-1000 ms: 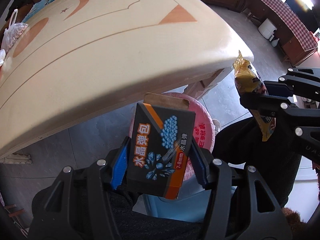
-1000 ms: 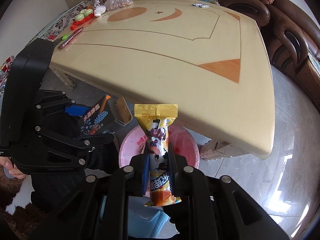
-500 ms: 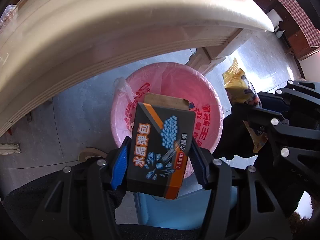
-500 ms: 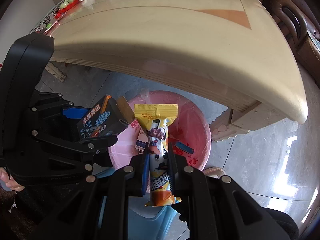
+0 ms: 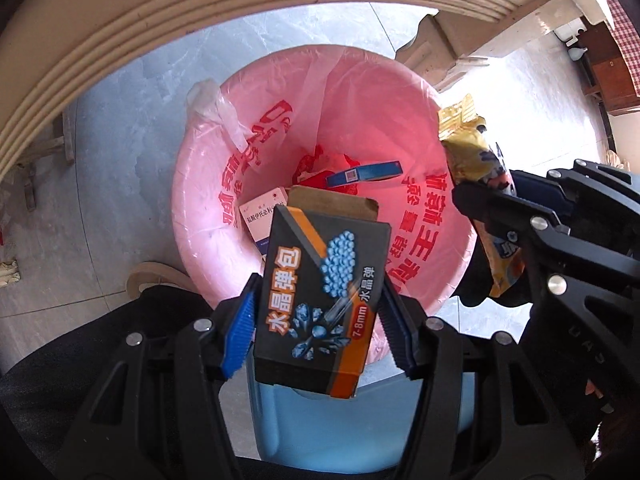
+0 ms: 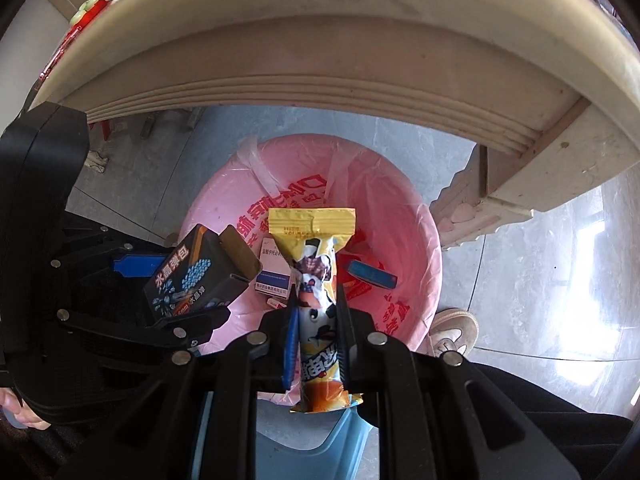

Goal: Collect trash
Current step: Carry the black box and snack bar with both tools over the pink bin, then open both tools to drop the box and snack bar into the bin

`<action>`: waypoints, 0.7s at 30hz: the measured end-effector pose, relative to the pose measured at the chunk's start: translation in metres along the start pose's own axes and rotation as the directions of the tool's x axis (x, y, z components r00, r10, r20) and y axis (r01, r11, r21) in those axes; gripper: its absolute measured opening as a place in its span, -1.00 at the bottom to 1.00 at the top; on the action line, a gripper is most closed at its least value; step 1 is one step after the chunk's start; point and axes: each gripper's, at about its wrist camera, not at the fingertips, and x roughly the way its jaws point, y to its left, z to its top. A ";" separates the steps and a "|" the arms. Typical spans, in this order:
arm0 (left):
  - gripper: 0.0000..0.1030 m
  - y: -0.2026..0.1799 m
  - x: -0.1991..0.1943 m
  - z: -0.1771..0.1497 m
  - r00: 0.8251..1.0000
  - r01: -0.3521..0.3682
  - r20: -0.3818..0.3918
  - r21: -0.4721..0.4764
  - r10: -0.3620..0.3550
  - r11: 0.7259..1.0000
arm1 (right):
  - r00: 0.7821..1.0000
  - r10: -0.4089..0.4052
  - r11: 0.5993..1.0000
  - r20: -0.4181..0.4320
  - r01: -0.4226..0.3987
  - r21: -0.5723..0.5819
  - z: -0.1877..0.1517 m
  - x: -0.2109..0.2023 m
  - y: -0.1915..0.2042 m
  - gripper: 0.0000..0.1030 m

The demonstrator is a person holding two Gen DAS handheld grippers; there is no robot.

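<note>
We hold both claws above the pink-lined bin, which stands on the floor under the tabletop edge. Our left claw pinches a black box by its sides, over the bin's near rim. Our right claw pinches a yellow snack wrapper upright, also over the bin. A white carton and a blue box lie inside the bin.
</note>
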 end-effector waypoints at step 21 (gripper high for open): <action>0.09 0.039 0.051 0.018 0.995 -0.043 -0.097 -0.250 0.019 0.967 | 0.998 0.022 0.997 -0.057 -0.018 0.070 0.006 0.053 -0.023 -0.45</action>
